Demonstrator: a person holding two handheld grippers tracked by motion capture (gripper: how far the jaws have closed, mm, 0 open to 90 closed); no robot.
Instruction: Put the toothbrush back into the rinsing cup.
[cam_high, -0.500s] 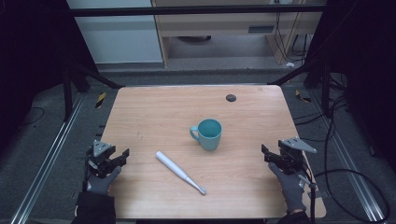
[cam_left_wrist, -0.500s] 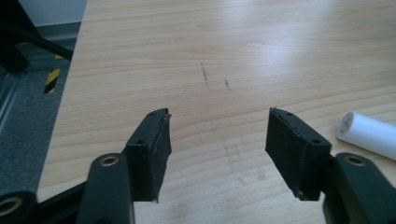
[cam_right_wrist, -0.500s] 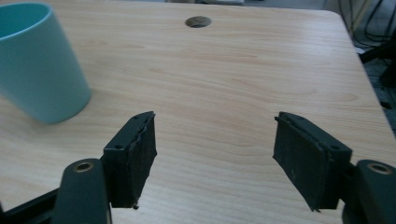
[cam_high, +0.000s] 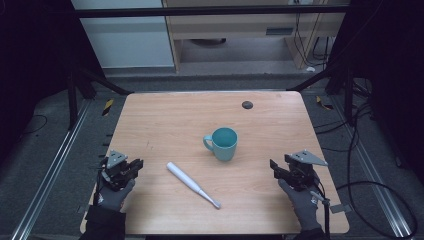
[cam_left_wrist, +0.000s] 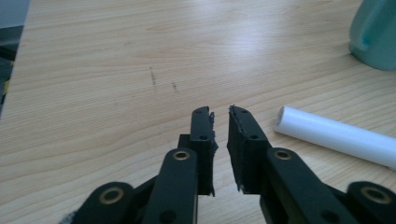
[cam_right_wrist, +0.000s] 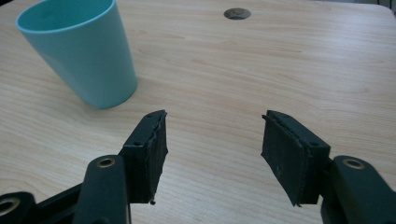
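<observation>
Nothing is picked up yet: the left gripper (cam_high: 131, 167) waits at the table's (cam_high: 165, 115) near-left edge, jaws almost together on nothing, and the right gripper (cam_high: 278, 169) at the near-right, jaws wide apart. Between them a teal mug (cam_high: 223, 143) stands upright mid-table, with what looks like a white toothbrush (cam_high: 193, 184) lying just nearer. The next move probably calls for the left jaws to part before closing on the handle.

A rectangular table with a light wood-grain top (cam_high: 165, 125) carries 3 things: a teal tapered mug with 1 handle (cam_high: 222, 143), a white slim cylindrical stick that narrows toward 1 end (cam_high: 193, 185), and a small dark round disc set in the surface (cam_high: 247, 105). The mug stands upright near the middle of the top. The stick lies flat and diagonal on the near-left side of the mug, apart from it, while the disc sits well beyond the mug toward the far edge.
</observation>
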